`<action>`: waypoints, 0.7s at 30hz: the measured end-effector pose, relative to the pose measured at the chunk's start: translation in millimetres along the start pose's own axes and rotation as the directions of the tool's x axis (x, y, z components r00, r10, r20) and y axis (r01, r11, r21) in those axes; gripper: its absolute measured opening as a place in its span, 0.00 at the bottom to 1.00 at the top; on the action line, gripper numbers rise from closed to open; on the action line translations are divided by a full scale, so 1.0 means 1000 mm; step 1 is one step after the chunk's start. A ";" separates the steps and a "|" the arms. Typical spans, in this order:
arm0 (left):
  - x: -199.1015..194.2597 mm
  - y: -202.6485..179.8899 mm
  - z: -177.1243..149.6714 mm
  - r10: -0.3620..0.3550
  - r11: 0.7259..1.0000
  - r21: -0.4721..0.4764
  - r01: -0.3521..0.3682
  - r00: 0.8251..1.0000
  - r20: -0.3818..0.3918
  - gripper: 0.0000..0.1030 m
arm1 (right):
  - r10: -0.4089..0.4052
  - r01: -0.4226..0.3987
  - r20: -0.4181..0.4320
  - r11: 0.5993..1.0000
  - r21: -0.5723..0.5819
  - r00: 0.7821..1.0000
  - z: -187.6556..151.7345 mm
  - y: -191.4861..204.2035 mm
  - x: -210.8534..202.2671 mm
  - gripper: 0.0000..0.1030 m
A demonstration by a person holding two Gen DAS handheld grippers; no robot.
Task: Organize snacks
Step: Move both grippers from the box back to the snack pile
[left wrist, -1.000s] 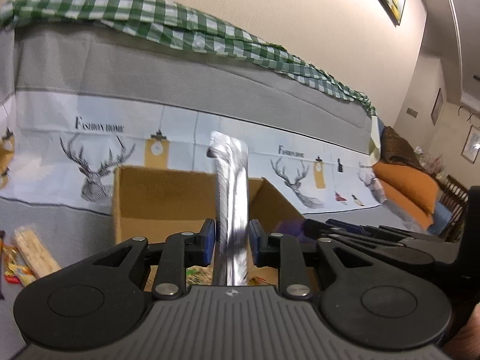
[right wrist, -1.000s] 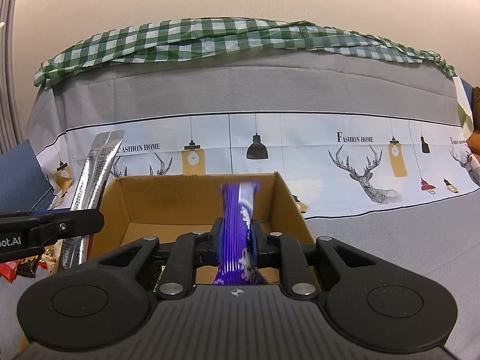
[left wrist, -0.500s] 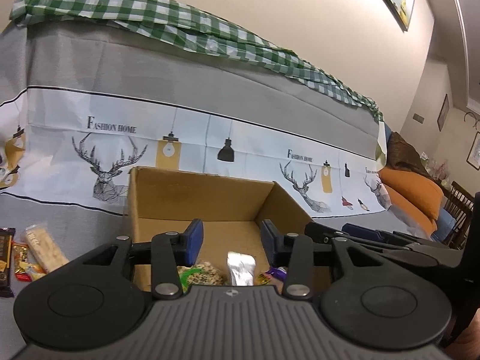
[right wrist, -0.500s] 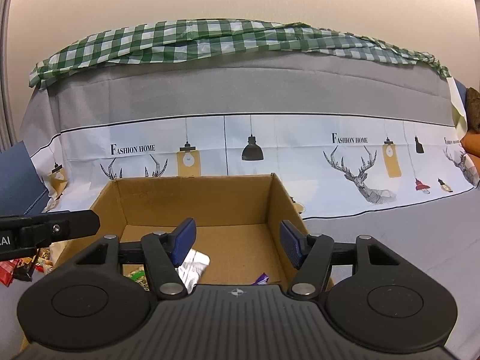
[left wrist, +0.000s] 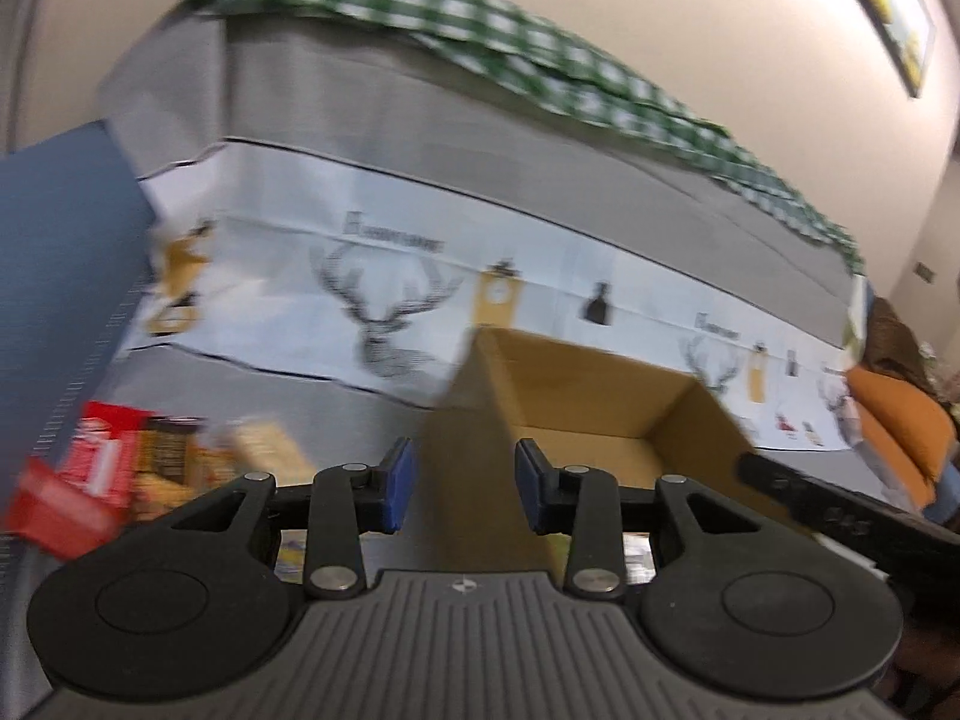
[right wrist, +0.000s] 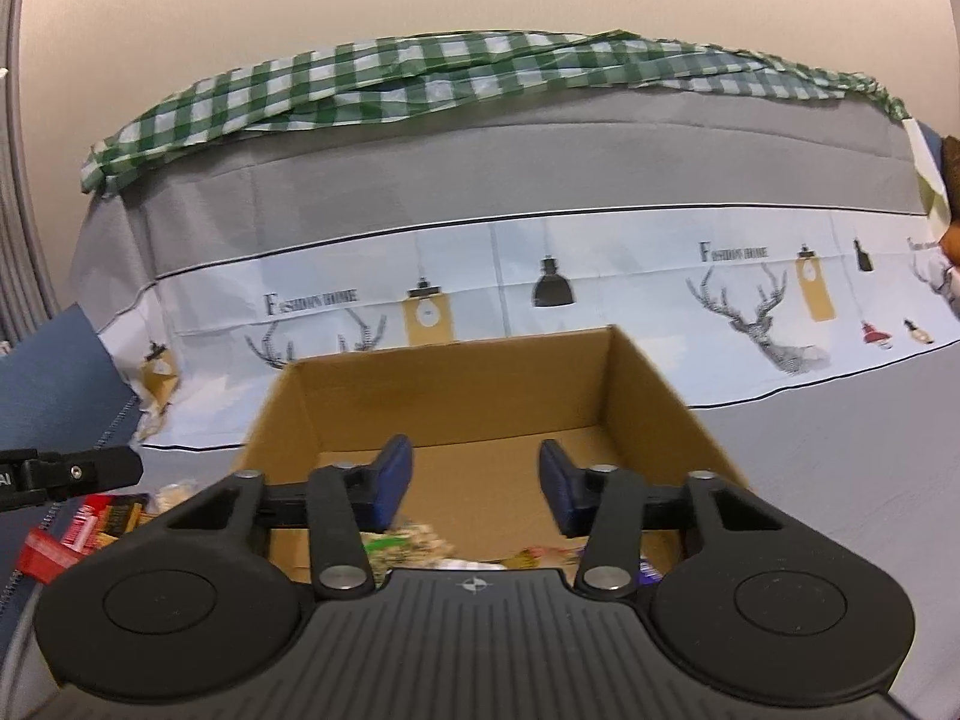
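Snacks (left wrist: 120,468) left of the cardboard box (right wrist: 456,396) are to be fetched next. Left gripper (left wrist: 461,486) and right gripper (right wrist: 476,486) are seen part-open and empty, both jaws just having been closing on nothing.

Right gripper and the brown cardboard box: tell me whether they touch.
Cannot tell. In the right wrist view the right gripper hangs open and empty over the brown cardboard box, its jaws having just closed partway, but its own body hides the box's near rim.
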State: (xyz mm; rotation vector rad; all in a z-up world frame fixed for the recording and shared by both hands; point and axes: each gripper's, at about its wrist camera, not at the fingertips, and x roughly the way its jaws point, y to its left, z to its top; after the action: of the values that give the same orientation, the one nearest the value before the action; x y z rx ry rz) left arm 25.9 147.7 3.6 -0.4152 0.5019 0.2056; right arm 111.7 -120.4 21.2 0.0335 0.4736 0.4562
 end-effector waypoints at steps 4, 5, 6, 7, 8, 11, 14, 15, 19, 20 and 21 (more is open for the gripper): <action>-0.008 0.043 0.004 0.056 0.989 -0.134 -0.058 0.998 -0.014 0.39 | 0.070 -0.070 0.013 0.998 -0.010 0.997 -0.002 0.027 -0.003 0.32; -0.007 0.052 0.004 0.066 0.983 -0.172 -0.068 0.998 -0.018 0.39 | 0.088 -0.088 0.015 0.996 -0.017 0.996 -0.002 0.035 -0.003 0.32; -0.006 0.059 0.005 0.080 0.977 -0.198 -0.083 0.997 -0.023 0.39 | 0.105 -0.104 0.015 0.994 -0.023 0.994 -0.004 0.042 -0.003 0.32; -0.005 0.064 0.005 0.101 0.972 -0.213 -0.105 0.994 -0.029 0.39 | 0.121 -0.121 0.015 0.992 -0.028 0.993 -0.005 0.050 -0.003 0.32; -0.004 0.069 0.006 0.121 0.967 -0.221 -0.125 0.992 -0.034 0.39 | 0.140 -0.140 0.011 0.990 -0.036 0.990 -0.007 0.058 -0.002 0.32; 0.004 0.081 0.008 0.161 0.951 -0.259 -0.171 0.985 -0.059 0.39 | 0.184 -0.184 -0.002 0.982 -0.054 0.983 -0.011 0.081 0.002 0.32; 0.011 0.093 0.006 0.206 0.925 -0.305 -0.225 0.974 -0.094 0.39 | 0.231 -0.232 -0.015 0.970 -0.069 0.973 -0.016 0.102 0.006 0.32; 0.013 0.098 0.005 0.219 0.912 -0.329 -0.243 0.970 -0.110 0.40 | 0.246 -0.247 -0.024 0.966 -0.074 0.969 -0.018 0.109 0.008 0.32; 0.022 0.120 -0.003 0.278 0.847 -0.414 -0.333 0.942 -0.188 0.49 | 0.303 -0.308 -0.067 0.945 -0.109 0.951 -0.028 0.139 0.018 0.32; 0.023 0.125 -0.005 0.287 0.830 -0.437 -0.348 0.937 -0.202 0.52 | 0.316 -0.324 -0.081 0.939 -0.117 0.945 -0.031 0.147 0.021 0.32; 0.025 0.131 -0.006 0.293 0.810 -0.462 -0.362 0.931 -0.217 0.54 | 0.327 -0.337 -0.094 0.933 -0.125 0.940 -0.033 0.154 0.024 0.32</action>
State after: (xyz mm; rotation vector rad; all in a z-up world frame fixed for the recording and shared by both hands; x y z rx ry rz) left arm 6.8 264.5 -57.8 -0.8523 0.6557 0.6575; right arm 51.6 26.3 2.0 -0.0392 0.5079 0.8255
